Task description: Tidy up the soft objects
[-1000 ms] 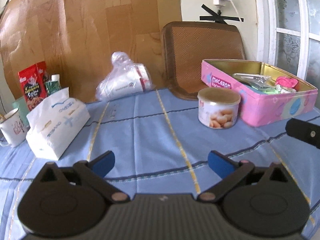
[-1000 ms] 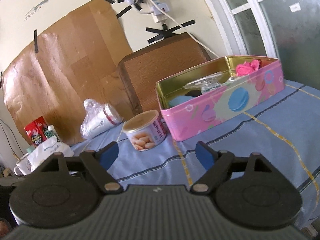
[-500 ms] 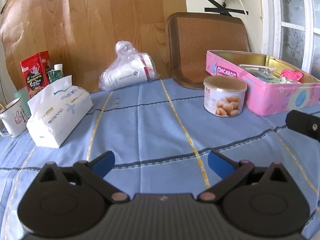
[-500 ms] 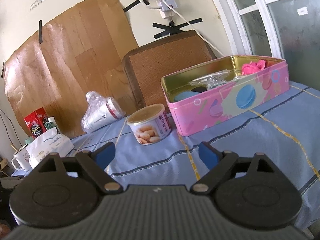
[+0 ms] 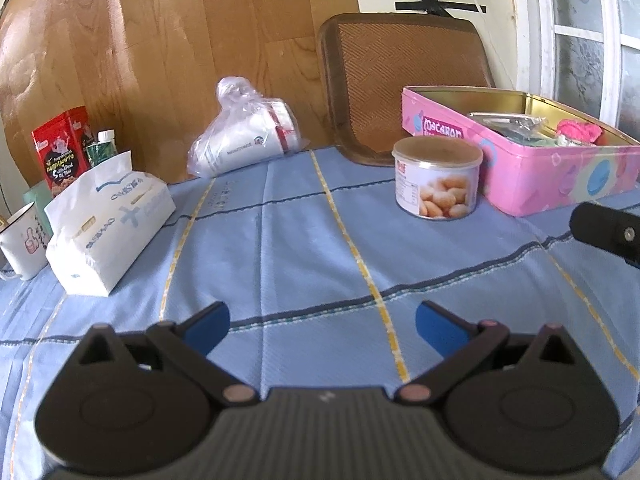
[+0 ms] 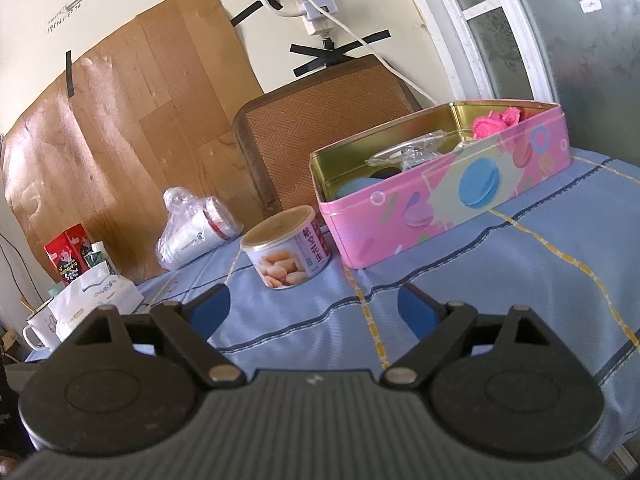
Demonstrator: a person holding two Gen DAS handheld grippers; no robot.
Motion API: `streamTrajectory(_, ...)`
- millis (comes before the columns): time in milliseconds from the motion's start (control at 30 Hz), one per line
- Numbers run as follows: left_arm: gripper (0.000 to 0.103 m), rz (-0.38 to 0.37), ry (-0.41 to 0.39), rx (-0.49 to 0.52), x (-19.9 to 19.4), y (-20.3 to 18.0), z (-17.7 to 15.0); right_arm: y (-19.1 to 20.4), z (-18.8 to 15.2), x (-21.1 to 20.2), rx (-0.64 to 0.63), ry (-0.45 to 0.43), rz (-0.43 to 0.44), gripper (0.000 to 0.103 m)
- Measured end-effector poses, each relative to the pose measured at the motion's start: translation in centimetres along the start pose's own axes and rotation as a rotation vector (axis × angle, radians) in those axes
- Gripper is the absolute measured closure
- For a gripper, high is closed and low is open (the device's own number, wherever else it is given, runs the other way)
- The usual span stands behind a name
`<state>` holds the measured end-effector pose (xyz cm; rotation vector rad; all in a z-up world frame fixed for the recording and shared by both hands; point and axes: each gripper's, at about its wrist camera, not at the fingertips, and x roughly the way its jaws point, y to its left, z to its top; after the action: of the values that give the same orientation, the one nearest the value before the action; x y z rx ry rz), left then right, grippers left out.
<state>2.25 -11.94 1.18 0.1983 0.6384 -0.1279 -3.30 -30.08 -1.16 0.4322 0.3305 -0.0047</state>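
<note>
A pink macaron tin stands open at the back right of the blue tablecloth. It holds a pink soft item, a clear plastic packet and a blue round thing. My left gripper is open and empty, low over the cloth near the front. My right gripper is open and empty, in front of the tin and a round can. Part of the right gripper shows at the right edge of the left wrist view.
A white tissue pack, a mug and a red snack box stand at the left. A bagged stack of cups lies at the back. A brown woven board leans on the wall.
Both grippers have tilted down and moved slightly closer to the table, so the objects sit lower in view. Both stay open and empty. Nothing on the table has moved.
</note>
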Motion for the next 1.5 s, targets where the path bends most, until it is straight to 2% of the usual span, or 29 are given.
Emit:
streamTrajectory(267, 0.0, -0.022, 0.006, -0.001, -0.1, -0.5, 0.2, -0.6, 0.0, -0.1, 0.016, 0.0, -0.005, 0.01)
streamTrajectory(667, 0.0, 0.026, -0.005, 0.049, -0.4, -1.5, 0.3, -0.8, 0.0, -0.1, 0.029, 0.003, -0.003, 0.01)
streamTrajectory(1300, 0.0, 0.033, -0.017, 0.034, -1.0, -1.5, 0.6, -0.9, 0.1, -0.4, 0.032, -0.003, 0.003, 0.01)
streamTrajectory(1500, 0.0, 0.016, 0.012, 0.025, -0.8, -1.3, 0.7, -0.9, 0.1, -0.4, 0.025, -0.002, 0.008, 0.01)
